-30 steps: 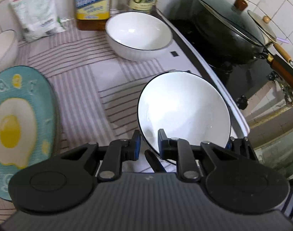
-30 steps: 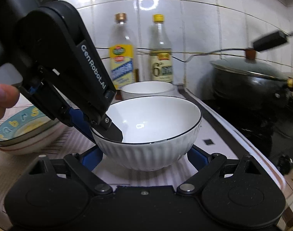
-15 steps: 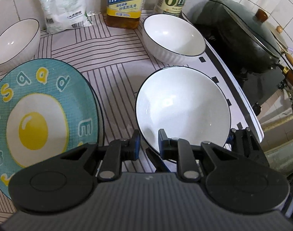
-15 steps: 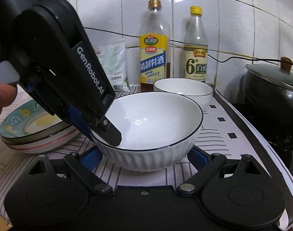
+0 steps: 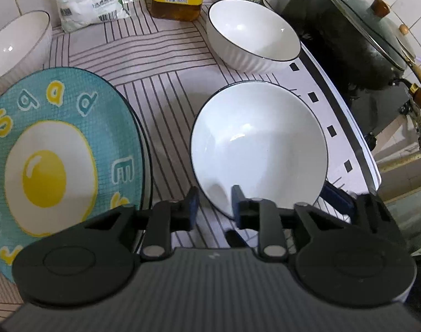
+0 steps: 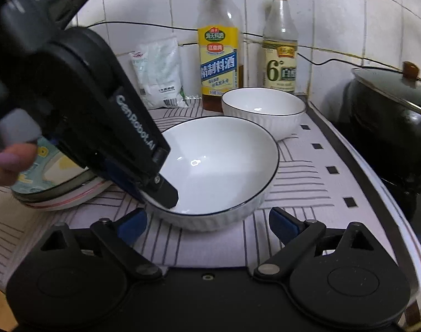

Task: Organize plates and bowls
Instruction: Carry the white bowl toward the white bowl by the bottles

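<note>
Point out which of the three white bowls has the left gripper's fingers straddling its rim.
The near bowl, beside the egg plate: the left gripper straddles its rim. The other two stand untouched further back.

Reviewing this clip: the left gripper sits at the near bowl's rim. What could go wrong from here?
1. The left gripper has just been opening, its fingers astride the near bowl rim; lifting away could catch and drag it.
2. That bowl sits near the counter edge; a nudge might send it off.
3. The open right gripper is close in front and may bump it.
</note>
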### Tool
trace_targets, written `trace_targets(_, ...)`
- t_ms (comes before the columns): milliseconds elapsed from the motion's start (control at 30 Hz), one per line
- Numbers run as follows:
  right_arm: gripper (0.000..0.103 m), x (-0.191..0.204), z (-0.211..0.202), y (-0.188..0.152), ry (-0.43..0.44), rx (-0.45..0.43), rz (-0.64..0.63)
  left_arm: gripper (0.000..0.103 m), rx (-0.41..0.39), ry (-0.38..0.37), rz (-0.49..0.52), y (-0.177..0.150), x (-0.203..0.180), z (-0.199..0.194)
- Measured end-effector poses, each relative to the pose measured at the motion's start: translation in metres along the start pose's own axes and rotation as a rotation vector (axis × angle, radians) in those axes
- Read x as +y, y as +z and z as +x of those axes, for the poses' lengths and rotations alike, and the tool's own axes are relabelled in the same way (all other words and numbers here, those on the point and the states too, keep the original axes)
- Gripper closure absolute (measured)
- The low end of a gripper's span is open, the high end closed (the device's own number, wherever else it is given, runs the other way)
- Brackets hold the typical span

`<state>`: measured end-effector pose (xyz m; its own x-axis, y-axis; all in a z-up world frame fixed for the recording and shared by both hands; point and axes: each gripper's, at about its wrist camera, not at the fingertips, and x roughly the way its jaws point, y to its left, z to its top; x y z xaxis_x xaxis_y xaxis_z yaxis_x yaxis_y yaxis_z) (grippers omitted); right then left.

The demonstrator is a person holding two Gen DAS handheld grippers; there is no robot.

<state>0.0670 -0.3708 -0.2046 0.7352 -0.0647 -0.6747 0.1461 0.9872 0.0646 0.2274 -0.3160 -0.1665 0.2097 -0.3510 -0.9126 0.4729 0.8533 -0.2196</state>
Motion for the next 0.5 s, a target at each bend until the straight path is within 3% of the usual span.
trace_targets(233, 0.006, 0.004, -0.036, 0.010, -0.098, 0.075, 0.095, 0.066, -0.038, 0.002, 0.044, 0.002, 0.005, -0.034)
trace_targets(467, 0.007, -0.007, -0.063, 0.030, -0.129, 0.050, 0.340, 0.064, -0.106, -0.011, 0.075, -0.001, 0.014, -0.073)
trace_targets(500, 0.010, -0.008, -0.065, 0.034, -0.133, 0.053, 0.377, 0.064, -0.114, -0.016, 0.079, 0.001, 0.016, -0.077)
